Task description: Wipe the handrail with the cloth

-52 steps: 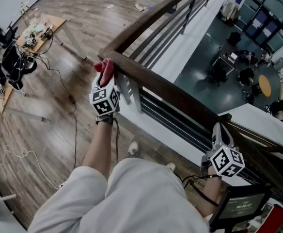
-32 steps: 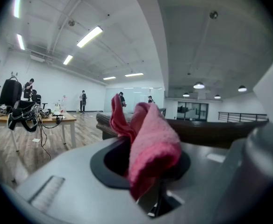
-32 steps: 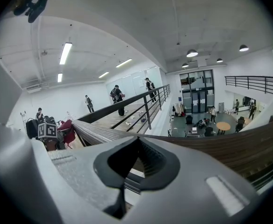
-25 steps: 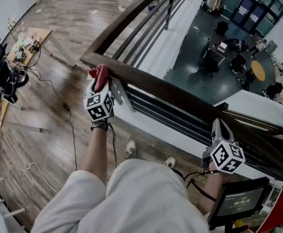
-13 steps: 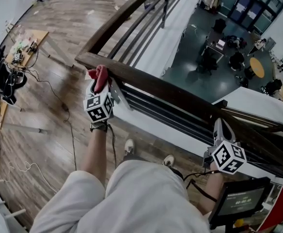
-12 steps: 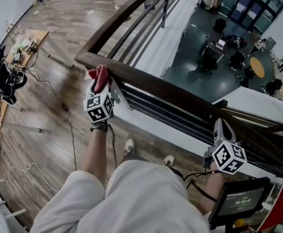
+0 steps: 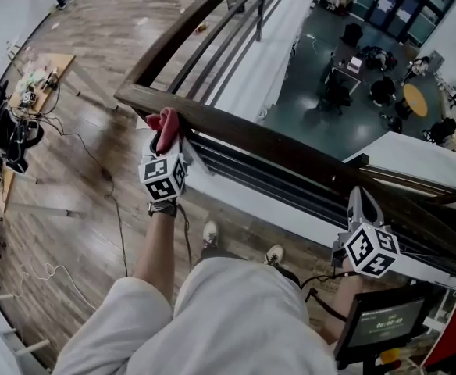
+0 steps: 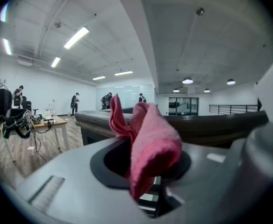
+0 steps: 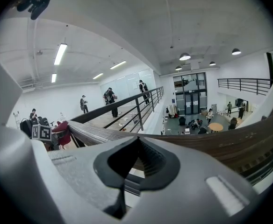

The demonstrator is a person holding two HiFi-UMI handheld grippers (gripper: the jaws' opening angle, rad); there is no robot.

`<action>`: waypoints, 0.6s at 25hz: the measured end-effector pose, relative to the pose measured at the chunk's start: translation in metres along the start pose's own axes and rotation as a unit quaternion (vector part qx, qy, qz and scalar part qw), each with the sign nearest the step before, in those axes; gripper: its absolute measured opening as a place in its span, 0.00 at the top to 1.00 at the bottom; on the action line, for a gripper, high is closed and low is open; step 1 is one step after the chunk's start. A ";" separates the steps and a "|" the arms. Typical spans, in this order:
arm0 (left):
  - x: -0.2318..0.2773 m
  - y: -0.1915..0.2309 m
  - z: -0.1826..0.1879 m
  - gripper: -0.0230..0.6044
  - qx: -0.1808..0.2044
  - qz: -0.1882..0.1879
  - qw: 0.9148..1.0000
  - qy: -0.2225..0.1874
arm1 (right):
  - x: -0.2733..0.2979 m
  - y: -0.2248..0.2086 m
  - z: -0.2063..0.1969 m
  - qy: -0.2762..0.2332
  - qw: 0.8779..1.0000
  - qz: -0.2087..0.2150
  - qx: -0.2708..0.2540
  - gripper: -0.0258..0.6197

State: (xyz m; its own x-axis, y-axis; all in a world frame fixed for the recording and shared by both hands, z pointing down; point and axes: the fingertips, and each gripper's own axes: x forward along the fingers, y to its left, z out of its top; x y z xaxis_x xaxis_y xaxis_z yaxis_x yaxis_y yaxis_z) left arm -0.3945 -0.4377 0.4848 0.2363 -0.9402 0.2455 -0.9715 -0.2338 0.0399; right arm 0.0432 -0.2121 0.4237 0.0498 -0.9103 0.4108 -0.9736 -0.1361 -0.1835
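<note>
A dark wooden handrail [image 7: 275, 145] runs from a corner at upper left down to the lower right. My left gripper [image 7: 168, 143] is shut on a pink cloth [image 7: 164, 125], and the cloth rests against the near side of the rail just right of the corner. In the left gripper view the cloth [image 8: 148, 141] bunches out from between the jaws, with the rail [image 8: 206, 125] right behind it. My right gripper [image 7: 358, 203] is shut and holds nothing, its tips close to the rail further right. The right gripper view shows the rail [image 9: 197, 141] across the jaws and the cloth [image 9: 62, 127] far left.
Metal bars and a white ledge [image 7: 236, 190] sit under the rail. Beyond it is a drop to a lower floor with chairs and people [image 7: 384, 92]. A cluttered table [image 7: 37, 69] and cables [image 7: 115, 201] are on the wood floor at left. A screen [image 7: 376, 326] is at lower right.
The left gripper and cloth have slid a little to the right along the rail, away from the corner. The right gripper has stayed by the rail.
</note>
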 end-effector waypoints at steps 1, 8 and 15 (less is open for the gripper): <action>-0.001 -0.004 0.000 0.77 0.005 -0.002 1.000 0.003 | -0.001 -0.001 0.000 0.000 1.000 -0.001 -0.001 0.96; -0.009 -0.035 0.003 0.77 0.025 -0.011 1.000 0.009 | -0.004 -0.003 0.004 -0.008 1.000 0.008 -0.003 0.96; -0.018 -0.057 -0.002 0.77 0.025 -0.024 0.999 0.013 | -0.004 -0.004 0.002 -0.005 1.000 0.018 -0.005 0.96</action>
State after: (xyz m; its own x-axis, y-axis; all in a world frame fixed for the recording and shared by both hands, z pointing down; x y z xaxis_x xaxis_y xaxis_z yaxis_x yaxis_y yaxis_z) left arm -0.3431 -0.4070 0.4801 0.2810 -0.9212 0.2690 -0.9567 -0.2910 0.0030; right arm 0.0474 -0.2092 0.4209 0.0170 -0.9185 0.3950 -0.9768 -0.0996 -0.1894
